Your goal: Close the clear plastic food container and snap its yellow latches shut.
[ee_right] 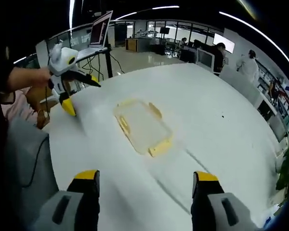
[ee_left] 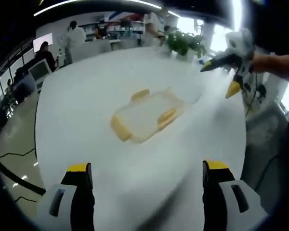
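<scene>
A plant and monitors stand past the white tabletop — nothing lies between tongs and container. It sits mid-tabletop, clear, yellow latches at its edges. Left tongs and right tongs are both spread — holding nothing.

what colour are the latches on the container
Yellow latches on the clear container, best in the left gripper view.

white table, open office, bright windows, glossy floor.
</scene>
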`<control>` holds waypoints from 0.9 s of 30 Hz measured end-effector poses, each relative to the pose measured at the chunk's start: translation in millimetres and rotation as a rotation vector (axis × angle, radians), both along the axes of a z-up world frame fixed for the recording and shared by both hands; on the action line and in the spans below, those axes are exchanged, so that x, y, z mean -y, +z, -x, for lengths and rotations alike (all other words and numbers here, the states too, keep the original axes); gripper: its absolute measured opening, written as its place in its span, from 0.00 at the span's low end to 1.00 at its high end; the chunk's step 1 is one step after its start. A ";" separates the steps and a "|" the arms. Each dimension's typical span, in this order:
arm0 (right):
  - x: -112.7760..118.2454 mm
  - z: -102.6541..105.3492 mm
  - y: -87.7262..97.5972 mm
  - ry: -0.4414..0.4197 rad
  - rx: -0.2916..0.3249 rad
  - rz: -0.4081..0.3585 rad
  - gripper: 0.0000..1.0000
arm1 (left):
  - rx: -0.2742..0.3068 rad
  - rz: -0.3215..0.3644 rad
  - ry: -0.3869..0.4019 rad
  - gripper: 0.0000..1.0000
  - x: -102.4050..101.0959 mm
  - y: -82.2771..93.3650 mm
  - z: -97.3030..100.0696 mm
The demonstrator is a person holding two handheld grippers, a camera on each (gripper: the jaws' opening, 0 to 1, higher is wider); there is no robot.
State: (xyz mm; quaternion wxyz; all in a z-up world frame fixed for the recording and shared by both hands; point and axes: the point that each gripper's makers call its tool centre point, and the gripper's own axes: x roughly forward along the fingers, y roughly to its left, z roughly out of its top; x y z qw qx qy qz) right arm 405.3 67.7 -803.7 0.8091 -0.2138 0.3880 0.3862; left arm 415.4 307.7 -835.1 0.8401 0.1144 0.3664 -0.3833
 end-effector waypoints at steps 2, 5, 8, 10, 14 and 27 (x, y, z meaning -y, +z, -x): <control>-4.9 -3.6 -2.0 0.016 -0.003 -0.009 0.80 | -0.001 -0.005 -0.010 0.93 -1.2 -0.7 -5.0; -9.8 -8.5 -7.9 0.058 -0.010 0.010 0.81 | 0.002 -0.017 -0.029 0.93 -3.0 -2.3 -12.3; -13.9 -18.0 -10.3 0.085 -0.005 0.022 0.81 | 0.001 -0.033 -0.046 0.93 -4.3 -4.1 -18.7; -15.3 -24.4 -10.5 0.084 -0.002 0.013 0.81 | 0.000 -0.035 -0.052 0.93 -4.5 -4.1 -23.2; -13.1 -31.1 -17.9 0.088 -0.006 0.022 0.81 | -0.017 -0.035 -0.063 0.94 -1.6 -9.6 -24.9; -24.5 -43.5 -25.8 0.303 0.046 0.090 0.85 | 0.069 -0.138 -0.303 0.96 17.9 -17.1 -43.3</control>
